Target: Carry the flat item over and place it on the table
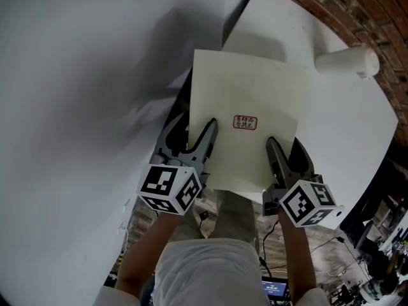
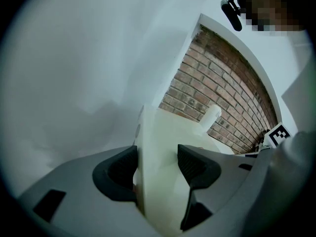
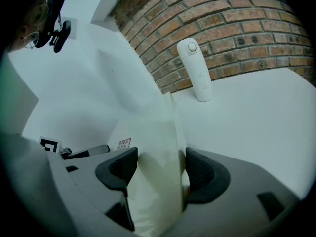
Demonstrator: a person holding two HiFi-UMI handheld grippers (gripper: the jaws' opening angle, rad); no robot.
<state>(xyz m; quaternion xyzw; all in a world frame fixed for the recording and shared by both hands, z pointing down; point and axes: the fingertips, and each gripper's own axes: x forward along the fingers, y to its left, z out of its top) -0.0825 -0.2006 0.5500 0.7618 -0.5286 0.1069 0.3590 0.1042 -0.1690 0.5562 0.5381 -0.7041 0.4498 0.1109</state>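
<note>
The flat item is a cream square board (image 1: pixel 248 88) with a small red-printed label (image 1: pixel 245 122). It is held level over the near edge of the white table (image 1: pixel 347 129). My left gripper (image 1: pixel 207 131) clamps its near-left edge and my right gripper (image 1: pixel 275 146) clamps its near-right edge. Seen from the left gripper view, the board (image 2: pixel 163 142) runs edge-on between the dark pads (image 2: pixel 192 164) of the left gripper (image 2: pixel 157 164). In the right gripper view the board (image 3: pixel 153 147) sits likewise inside the right gripper (image 3: pixel 160 167).
A white cylindrical bottle (image 1: pixel 347 61) stands on the table's far side by the brick wall (image 1: pixel 347 5); the bottle (image 3: pixel 196 70) also shows upright in the right gripper view. A white wall (image 1: pixel 76 107) rises at the left. Cables and gear lie on the floor (image 1: pixel 331 254).
</note>
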